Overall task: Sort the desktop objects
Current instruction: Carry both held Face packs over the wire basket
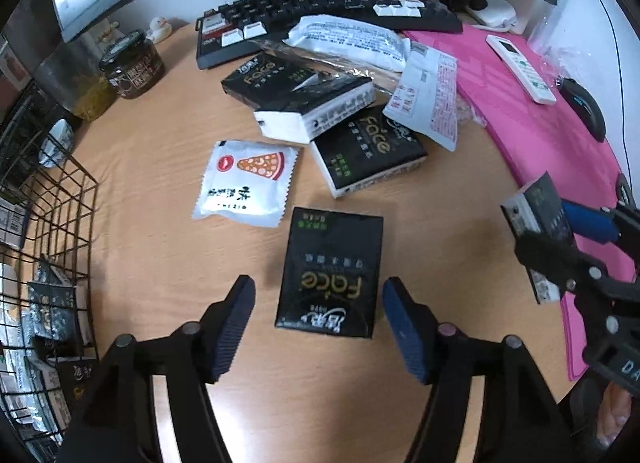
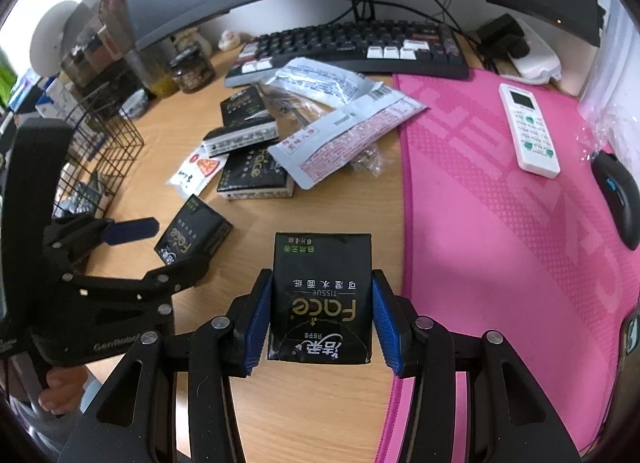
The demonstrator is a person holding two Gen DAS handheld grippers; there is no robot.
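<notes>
My left gripper [image 1: 319, 305] is open, its fingers on either side of a black "Face" tissue pack [image 1: 330, 275] that lies flat on the wooden desk [image 1: 160, 191]. My right gripper [image 2: 320, 305] is shut on another black tissue pack [image 2: 322, 295] and holds it above the desk edge by the pink mat; it also shows in the left wrist view [image 1: 538, 223]. More black tissue packs [image 1: 368, 149] and a white pizza sachet [image 1: 248, 181] lie further back. The left gripper shows in the right wrist view [image 2: 160, 243] over its pack [image 2: 194, 237].
A black wire basket [image 1: 52, 247] holding tissue packs stands at the left. White packets [image 1: 428, 103], a keyboard [image 1: 332, 11], jars [image 1: 134, 65] and a monitor sit at the back. A pink mat [image 2: 500, 203] at the right carries a remote [image 2: 528, 129] and a mouse [image 2: 618, 199].
</notes>
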